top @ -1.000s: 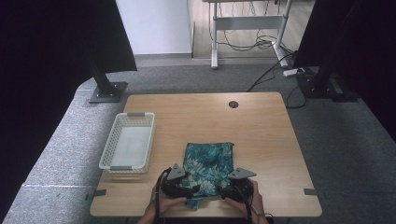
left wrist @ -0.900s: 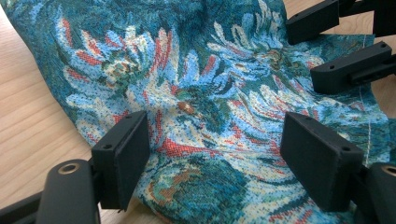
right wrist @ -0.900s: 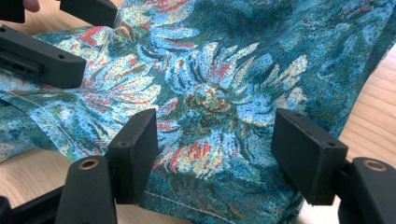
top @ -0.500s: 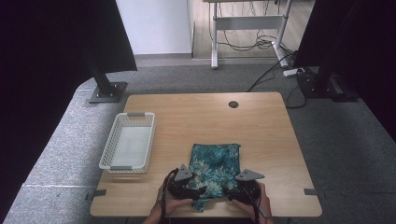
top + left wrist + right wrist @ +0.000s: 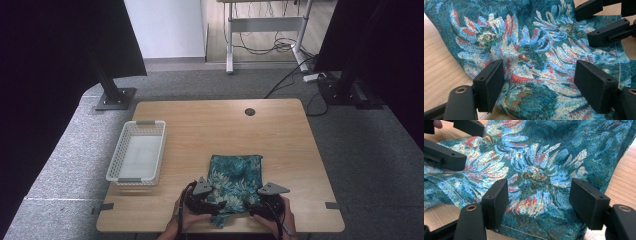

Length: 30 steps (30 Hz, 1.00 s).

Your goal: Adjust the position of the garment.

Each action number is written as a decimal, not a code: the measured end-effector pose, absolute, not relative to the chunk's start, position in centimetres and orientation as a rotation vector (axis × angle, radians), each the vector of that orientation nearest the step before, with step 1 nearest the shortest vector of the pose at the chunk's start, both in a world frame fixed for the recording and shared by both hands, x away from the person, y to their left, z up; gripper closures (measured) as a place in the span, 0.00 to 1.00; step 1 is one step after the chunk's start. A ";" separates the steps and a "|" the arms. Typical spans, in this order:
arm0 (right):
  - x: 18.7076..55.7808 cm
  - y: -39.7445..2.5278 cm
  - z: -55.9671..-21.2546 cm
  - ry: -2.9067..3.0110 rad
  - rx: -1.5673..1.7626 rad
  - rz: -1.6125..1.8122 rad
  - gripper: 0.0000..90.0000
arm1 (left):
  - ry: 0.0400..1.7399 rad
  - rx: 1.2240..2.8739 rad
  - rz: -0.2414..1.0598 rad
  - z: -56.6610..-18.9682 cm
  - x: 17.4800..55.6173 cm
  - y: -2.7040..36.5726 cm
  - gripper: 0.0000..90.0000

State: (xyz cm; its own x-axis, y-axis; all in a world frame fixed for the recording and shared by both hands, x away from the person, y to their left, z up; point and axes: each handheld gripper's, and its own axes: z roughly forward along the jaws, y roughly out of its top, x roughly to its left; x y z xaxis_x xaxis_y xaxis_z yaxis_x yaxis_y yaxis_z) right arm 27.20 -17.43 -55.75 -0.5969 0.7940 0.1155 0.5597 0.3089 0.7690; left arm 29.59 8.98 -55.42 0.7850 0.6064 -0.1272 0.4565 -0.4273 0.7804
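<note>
A teal cloth with blue, white and red flowers (image 5: 235, 177) lies bunched near the front edge of the wooden table (image 5: 210, 127). My left gripper (image 5: 212, 206) hovers open at the cloth's front left, and my right gripper (image 5: 250, 209) hovers open at its front right. In the left gripper view the cloth (image 5: 531, 50) spreads under the open left gripper (image 5: 540, 82), with the other gripper's jaws at top right. The right gripper view looks down on the cloth (image 5: 544, 165) beneath the open right gripper (image 5: 539, 200). Neither holds fabric.
A white mesh basket (image 5: 136, 152) stands at the table's left side with nothing in it. A round cable hole (image 5: 250, 111) sits near the far edge. Grey carpet, a black stand foot (image 5: 116, 97) and cables (image 5: 292, 80) surround the table.
The cloth has shifted right along the table's front, and both grippers have moved right with it. The jaws now stand open over the fabric.
</note>
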 end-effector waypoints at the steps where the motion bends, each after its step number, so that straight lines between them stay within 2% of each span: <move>1: 27.2 -17.5 -55.8 2.293 1.225 1.168 0.35 | 0.788 2.095 0.215 -55.4 29.6 8.9 0.26; 24: 26.9 -18.3 -55.8 2.277 1.234 1.161 0.35 | 0.777 2.096 0.197 -55.4 29.7 8.3 0.26; 30: 26.9 -18.1 -55.9 2.281 1.217 1.162 0.31 | 0.785 2.069 0.198 -55.1 29.6 8.6 0.24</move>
